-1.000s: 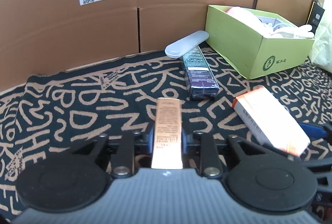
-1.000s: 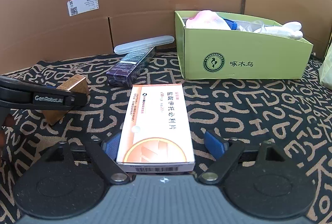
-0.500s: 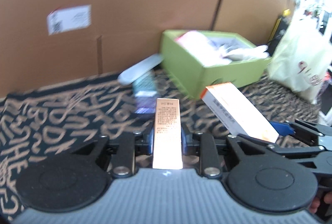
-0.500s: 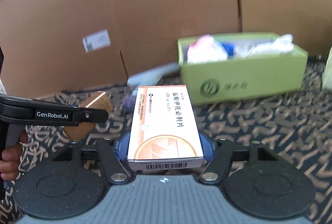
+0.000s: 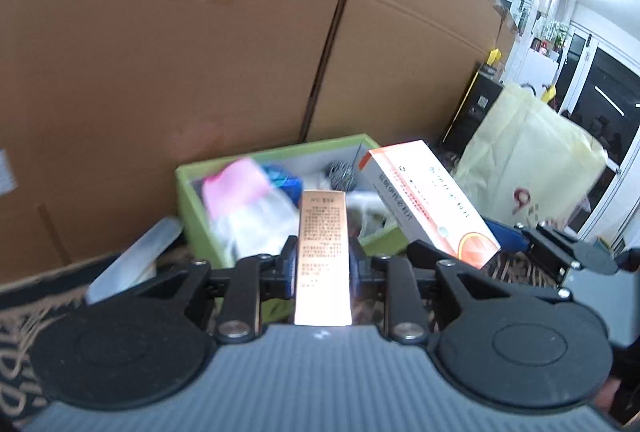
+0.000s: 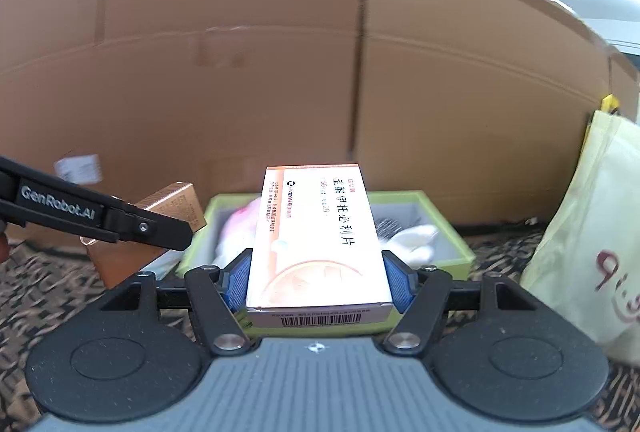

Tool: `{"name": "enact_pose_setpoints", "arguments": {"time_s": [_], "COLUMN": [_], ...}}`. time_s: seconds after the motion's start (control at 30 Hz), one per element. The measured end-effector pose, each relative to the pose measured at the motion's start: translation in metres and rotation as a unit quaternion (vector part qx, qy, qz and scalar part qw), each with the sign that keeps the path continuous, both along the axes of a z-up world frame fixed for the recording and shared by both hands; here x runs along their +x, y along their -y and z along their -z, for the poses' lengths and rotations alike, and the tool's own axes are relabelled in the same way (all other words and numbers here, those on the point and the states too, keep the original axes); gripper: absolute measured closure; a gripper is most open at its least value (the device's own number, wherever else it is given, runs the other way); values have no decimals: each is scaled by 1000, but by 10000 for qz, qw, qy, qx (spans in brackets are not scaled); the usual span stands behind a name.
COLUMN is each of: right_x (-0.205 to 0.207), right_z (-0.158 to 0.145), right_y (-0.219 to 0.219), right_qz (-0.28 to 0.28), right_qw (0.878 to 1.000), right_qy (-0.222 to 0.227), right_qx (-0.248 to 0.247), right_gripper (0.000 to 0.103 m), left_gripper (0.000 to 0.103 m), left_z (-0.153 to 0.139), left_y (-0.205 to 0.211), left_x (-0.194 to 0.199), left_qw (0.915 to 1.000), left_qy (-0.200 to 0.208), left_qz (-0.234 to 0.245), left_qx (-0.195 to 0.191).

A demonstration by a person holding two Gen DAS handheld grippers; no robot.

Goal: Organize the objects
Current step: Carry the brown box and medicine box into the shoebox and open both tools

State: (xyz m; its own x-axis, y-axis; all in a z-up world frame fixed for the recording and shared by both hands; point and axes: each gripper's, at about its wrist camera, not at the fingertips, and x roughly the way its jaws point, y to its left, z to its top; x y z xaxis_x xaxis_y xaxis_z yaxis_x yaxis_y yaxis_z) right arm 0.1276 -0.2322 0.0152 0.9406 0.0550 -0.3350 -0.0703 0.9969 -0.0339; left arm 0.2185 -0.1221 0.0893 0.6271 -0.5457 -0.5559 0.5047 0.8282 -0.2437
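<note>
While both of our grippers are up off the patterned cloth (image 6: 36, 280), each carries a carton in front of the green box (image 5: 192, 207). Our left gripper (image 5: 323, 264) pinches the narrow copper-coloured carton (image 5: 323, 252) between fingers drawn close together, and the carton points at the box's open top. Our right gripper (image 6: 318, 280) clamps the white and orange medicine carton (image 6: 316, 236) flat between its blue pads (image 6: 398, 282), which stand wide apart and press on the carton's long sides.

The green box already holds a pink item (image 5: 236, 187), something blue (image 5: 286, 181), a dark wiry ball (image 5: 340, 171) and soft white things (image 6: 412, 240), so little bare floor shows inside it; the far right corner looks the least crowded. In the left view the medicine carton hangs tilted over the box's right end, just beside our copper carton, and the two grippers sit close to each other. A pale translucent case (image 5: 132, 264) lies on the cloth against the box's left wall.

Behind the box a tall cardboard wall (image 6: 280, 71) closes off the back. To the right a pale yellow bag (image 6: 592, 232) stands near the box's right end and narrows the room there. The near side of the box is open to us.
</note>
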Motion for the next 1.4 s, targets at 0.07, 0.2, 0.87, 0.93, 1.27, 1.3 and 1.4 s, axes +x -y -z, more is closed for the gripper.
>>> {"name": "enact_pose_setpoints", "arguments": {"time_s": [0.07,0.2,0.87,0.93,1.27,1.3,1.4], "right_x": [18,53,151,140,114,120,131], "right_z": [-3,-5,55,54,43,48,57], "right_y": [12,31,59,59,64,64,69], "right_qz": [96,263,28,79,83,125,160], "right_qw": [9999,9994,9932,9938,9971,9963,9961], "right_qy": [29,121,-838,-654,-502,-640,-803], "right_qx": [-15,-163,-803,-890,-566,-551,-324], "right_gripper": [33,33,29,20,62,62,63], "left_gripper": [80,80,80,72,30,20,1], "left_z": [-4,-6,68,67,63,62,59], "left_y": [19,55,118,115,103,107,106], "left_x": [19,55,147,149,126,124,114], "left_qw": [10000,9998,9981,9983,9984,9981,9962], "left_qy": [37,77,-176,-140,257,305,516], "left_qz": [-14,-41,-303,-320,-343,-354,-482], "left_qx": [72,180,514,459,375,413,500]}}
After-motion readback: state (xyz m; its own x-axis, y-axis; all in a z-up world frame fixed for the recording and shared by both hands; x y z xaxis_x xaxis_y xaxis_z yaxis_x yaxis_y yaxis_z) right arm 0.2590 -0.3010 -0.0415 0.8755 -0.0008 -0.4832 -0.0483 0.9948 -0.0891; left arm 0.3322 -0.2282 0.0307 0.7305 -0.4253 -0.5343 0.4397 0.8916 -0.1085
